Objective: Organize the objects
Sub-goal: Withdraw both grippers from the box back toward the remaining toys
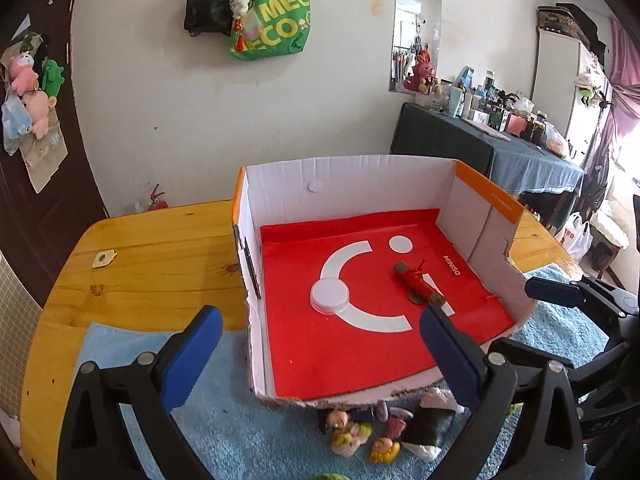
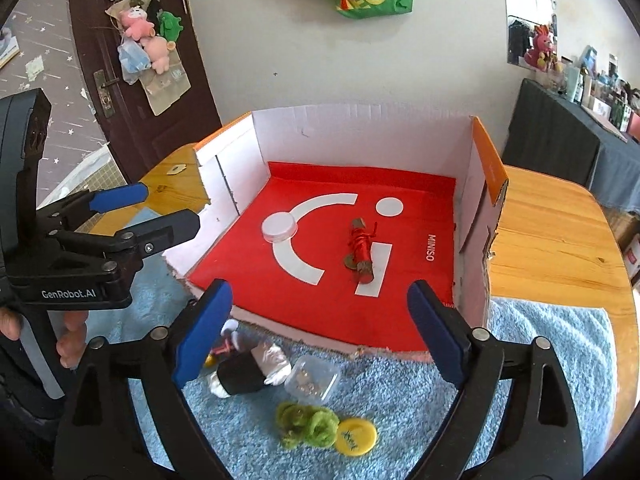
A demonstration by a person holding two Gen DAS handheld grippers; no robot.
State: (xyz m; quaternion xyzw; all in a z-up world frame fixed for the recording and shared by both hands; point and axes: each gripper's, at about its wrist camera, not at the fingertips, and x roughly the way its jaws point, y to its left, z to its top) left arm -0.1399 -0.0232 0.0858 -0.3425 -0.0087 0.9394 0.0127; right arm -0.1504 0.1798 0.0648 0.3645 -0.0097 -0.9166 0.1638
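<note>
An open cardboard box [image 1: 340,184] [image 2: 360,136] lined with a red bag stands on the blue towel. Inside lie a white round lid [image 1: 329,295] [image 2: 280,227] and a red string-bound roll [image 1: 416,284] [image 2: 362,250] with a coin beside it. My left gripper [image 1: 320,320] [image 2: 160,208] is open and empty at the box's near left corner. My right gripper [image 2: 320,290] is open and empty over the box's front edge. On the towel in front lie small figurines [image 1: 348,432], a black-and-white bundle [image 2: 244,376], a clear plastic case [image 2: 312,378], a green fuzzy tuft [image 2: 308,424] and a yellow disc [image 2: 355,437].
The blue towel [image 2: 552,344] covers the near part of a round wooden table [image 1: 152,264]. A small tan tag [image 1: 103,258] lies on the bare wood at the left. A hand [image 2: 72,344] grips the left tool. A cluttered dark side table [image 1: 500,148] stands far right.
</note>
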